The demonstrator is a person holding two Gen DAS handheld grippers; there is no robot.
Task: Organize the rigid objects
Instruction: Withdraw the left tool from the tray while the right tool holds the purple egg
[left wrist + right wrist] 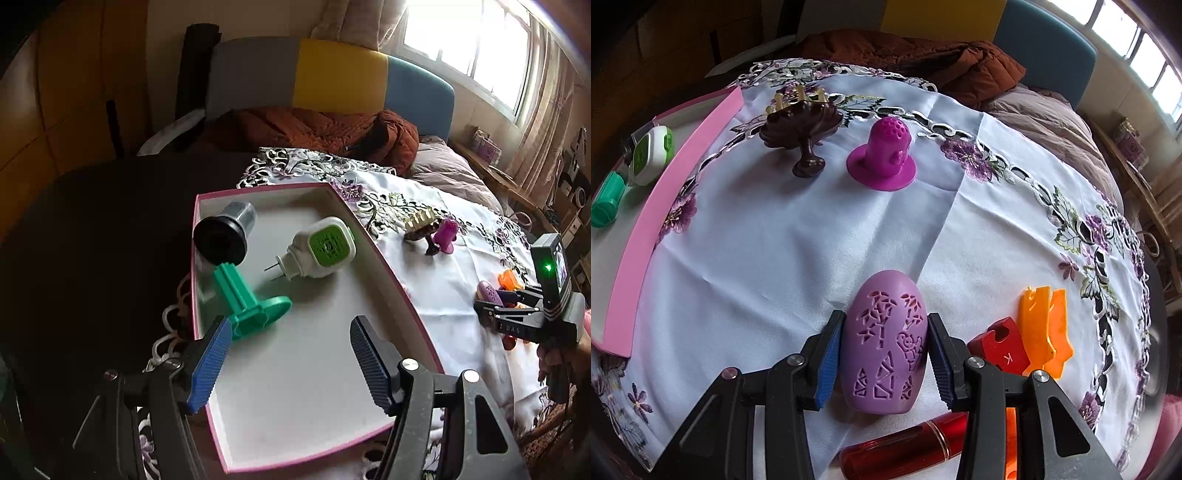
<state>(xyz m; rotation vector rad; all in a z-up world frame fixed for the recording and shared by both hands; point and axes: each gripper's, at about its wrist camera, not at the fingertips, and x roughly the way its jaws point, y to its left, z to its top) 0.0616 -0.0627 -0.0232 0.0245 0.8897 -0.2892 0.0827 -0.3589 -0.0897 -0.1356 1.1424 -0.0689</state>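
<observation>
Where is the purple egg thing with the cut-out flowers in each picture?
Left wrist view: the lilac plastic egg with cut-out patterns sits far right, in the right gripper.
Right wrist view: the egg is bottom centre, between the right gripper's blue pads, which touch its sides.
Shared landmark: the magenta bell-shaped plastic piece on the white embroidered cloth.

Left wrist overlooks the pink box [388, 266]; right wrist nears the tablecloth [775, 240], sharing both.

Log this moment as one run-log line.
right gripper: shut on purple egg | left gripper: open over pink tray | tray: three items
</observation>
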